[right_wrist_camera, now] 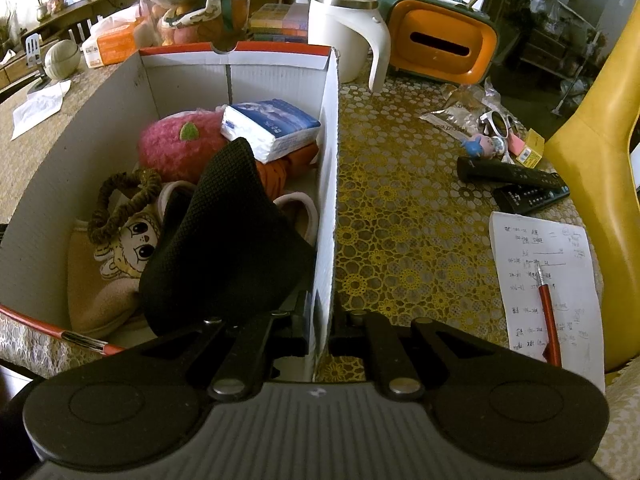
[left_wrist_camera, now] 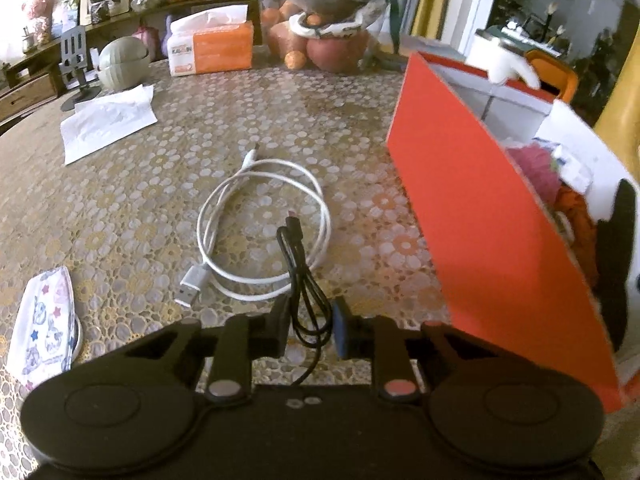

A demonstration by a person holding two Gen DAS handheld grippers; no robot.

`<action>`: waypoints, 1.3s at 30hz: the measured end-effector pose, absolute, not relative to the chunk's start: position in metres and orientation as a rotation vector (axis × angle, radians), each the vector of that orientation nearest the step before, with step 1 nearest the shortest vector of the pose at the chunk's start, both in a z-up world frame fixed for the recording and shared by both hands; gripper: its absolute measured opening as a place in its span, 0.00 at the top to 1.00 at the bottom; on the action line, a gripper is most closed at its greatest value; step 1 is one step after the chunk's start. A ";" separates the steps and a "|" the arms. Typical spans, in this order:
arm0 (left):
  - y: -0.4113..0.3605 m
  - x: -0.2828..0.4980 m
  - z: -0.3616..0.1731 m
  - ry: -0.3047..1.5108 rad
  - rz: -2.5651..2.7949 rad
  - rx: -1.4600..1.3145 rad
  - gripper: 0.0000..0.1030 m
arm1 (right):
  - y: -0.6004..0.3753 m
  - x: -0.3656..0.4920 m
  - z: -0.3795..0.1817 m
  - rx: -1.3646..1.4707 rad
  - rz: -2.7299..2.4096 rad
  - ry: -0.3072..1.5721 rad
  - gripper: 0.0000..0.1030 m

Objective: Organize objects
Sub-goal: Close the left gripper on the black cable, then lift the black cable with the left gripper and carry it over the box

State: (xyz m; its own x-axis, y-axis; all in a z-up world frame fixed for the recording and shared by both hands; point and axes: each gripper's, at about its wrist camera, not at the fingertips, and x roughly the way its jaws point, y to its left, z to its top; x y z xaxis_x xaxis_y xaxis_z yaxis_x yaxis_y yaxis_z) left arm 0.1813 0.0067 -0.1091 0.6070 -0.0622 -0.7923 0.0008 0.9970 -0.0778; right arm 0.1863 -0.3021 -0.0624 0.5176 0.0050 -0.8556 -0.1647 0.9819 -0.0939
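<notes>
The left gripper [left_wrist_camera: 310, 326] has its jaws narrowed around a thin, glossy black cable [left_wrist_camera: 298, 264], pads not visibly pressing, beside a looped white USB cable [left_wrist_camera: 264, 216] on the lace-patterned tablecloth [left_wrist_camera: 140, 200]. The right gripper [right_wrist_camera: 320, 326] pinches the corrugated cardboard wall of the red box [right_wrist_camera: 330, 184], which holds a fuzzy pink plush [right_wrist_camera: 176, 148] and a tissue pack [right_wrist_camera: 272, 126].

A thin black rubbery cable [left_wrist_camera: 296, 280] and a smooth white plastic cable [left_wrist_camera: 264, 232] are seen on the lacy, patterned table cloth [left_wrist_camera: 160, 208]. The red cardboard box [left_wrist_camera: 480, 216] looks matt outside. Fluffy pink cloth [right_wrist_camera: 176, 148] is seen inside it.
</notes>
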 end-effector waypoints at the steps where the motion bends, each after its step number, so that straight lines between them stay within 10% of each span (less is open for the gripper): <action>1: 0.007 0.180 -0.107 0.915 -0.042 -0.075 0.81 | -0.302 0.186 -0.062 -0.170 0.102 1.021 0.93; 39: -0.091 0.194 0.038 0.776 -0.447 -0.002 0.81 | -0.302 0.183 -0.061 -0.153 0.123 1.002 0.93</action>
State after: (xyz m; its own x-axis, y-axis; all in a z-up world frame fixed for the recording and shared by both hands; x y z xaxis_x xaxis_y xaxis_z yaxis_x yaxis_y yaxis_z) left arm 0.1941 -0.0914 0.0378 0.6255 -0.3900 -0.6757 0.3886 0.9068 -0.1635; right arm 0.1831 -0.3021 -0.0613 0.5332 0.0327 -0.8454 -0.1733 0.9823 -0.0713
